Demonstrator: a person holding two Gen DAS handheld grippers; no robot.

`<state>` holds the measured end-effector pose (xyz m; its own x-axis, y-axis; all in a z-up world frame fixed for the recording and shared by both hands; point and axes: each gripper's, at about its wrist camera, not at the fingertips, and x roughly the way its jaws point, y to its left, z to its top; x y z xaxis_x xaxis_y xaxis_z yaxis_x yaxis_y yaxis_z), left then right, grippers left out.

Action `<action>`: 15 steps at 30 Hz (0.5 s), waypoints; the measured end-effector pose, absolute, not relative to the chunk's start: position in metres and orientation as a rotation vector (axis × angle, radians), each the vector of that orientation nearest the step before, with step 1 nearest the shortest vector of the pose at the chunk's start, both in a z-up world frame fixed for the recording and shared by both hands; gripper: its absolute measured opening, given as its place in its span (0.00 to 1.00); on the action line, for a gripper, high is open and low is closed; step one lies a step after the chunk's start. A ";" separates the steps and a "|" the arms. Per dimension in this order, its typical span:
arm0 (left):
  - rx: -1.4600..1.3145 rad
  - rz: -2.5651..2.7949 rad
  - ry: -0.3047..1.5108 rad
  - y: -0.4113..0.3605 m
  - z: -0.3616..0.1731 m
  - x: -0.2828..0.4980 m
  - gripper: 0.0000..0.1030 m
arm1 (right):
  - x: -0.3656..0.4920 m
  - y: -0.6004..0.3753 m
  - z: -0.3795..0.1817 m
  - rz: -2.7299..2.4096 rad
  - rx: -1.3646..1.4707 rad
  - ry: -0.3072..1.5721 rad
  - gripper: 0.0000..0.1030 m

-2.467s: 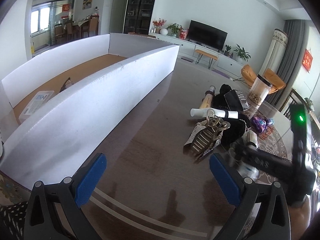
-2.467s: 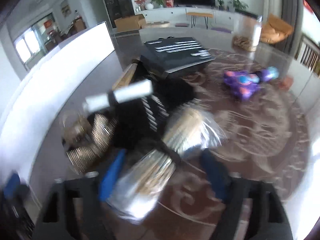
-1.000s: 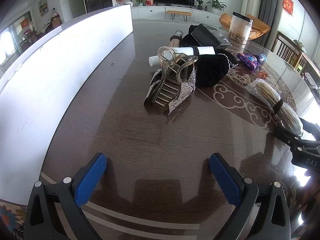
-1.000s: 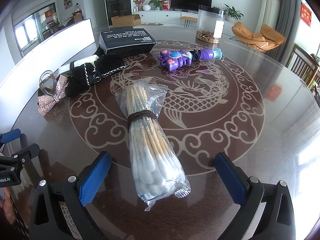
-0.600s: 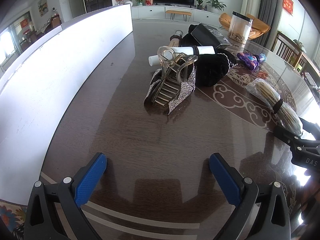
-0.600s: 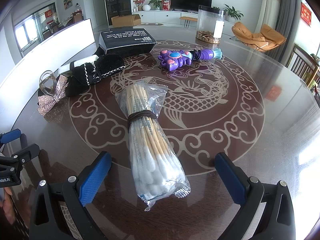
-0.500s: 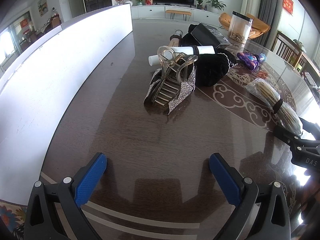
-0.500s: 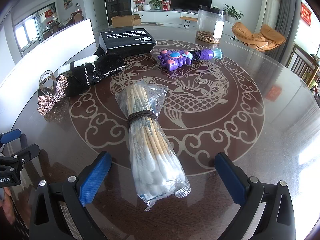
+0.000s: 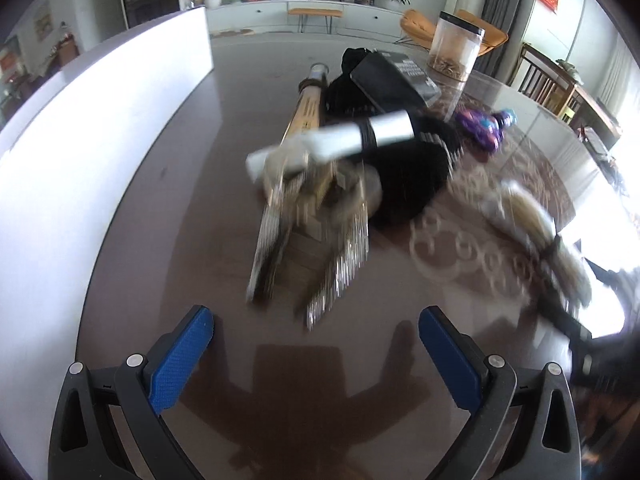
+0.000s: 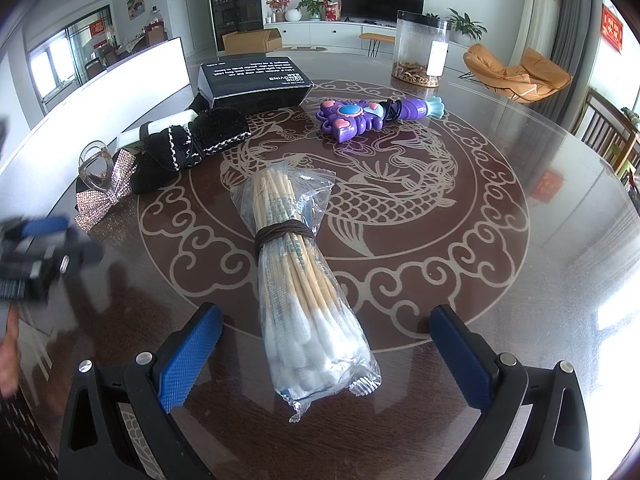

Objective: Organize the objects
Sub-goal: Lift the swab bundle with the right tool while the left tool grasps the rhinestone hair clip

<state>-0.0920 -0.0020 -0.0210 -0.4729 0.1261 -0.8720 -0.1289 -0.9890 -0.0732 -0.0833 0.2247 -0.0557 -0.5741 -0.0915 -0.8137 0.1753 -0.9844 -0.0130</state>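
Observation:
A rhinestone hair clip [image 9: 312,232] lies on the dark table just ahead of my open, empty left gripper [image 9: 316,344]. Behind it are a white tube [image 9: 340,140], a black fuzzy pouch [image 9: 408,176] and a wooden-coloured tube [image 9: 308,108]. A plastic bag of cotton swabs [image 10: 296,272] lies between the fingers of my open right gripper [image 10: 326,344], not gripped. The swab bag also shows at the right of the left wrist view [image 9: 536,232]. The clip [image 10: 102,196] and pouch [image 10: 192,144] show at the left of the right wrist view.
A long white box wall [image 9: 92,120] runs along the left. A black box [image 10: 256,80], a purple toy [image 10: 360,116] and a clear jar [image 10: 420,52] stand farther back. The left gripper shows blurred at the left edge [image 10: 36,252].
My left gripper has moved forward toward the rhinestone clip, which is now close and blurred. The right gripper has stayed still over the swab bag.

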 end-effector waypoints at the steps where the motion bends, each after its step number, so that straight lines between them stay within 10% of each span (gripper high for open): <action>1: -1.527 2.561 -0.016 -0.002 -0.020 -0.102 1.00 | -0.083 0.225 -0.056 -2.657 1.366 0.138 1.00; 3: -1.506 2.543 -0.055 -0.003 -0.017 -0.117 1.00 | -0.083 0.225 -0.056 -2.657 1.365 0.137 1.00; 6: -1.449 2.578 0.012 -0.003 -0.013 -0.121 0.52 | -0.083 0.225 -0.056 -2.657 1.365 0.138 1.00; 15: -1.435 2.606 -0.052 -0.020 -0.003 -0.052 0.51 | -0.089 0.223 -0.056 -2.635 1.376 0.147 1.00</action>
<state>-0.0524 -0.0204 -0.0034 -0.5244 0.1616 -0.8360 -0.1279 -0.9856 -0.1103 -0.0895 0.2234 -0.0560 -0.5620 -0.1005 -0.8210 0.1911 -0.9815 -0.0106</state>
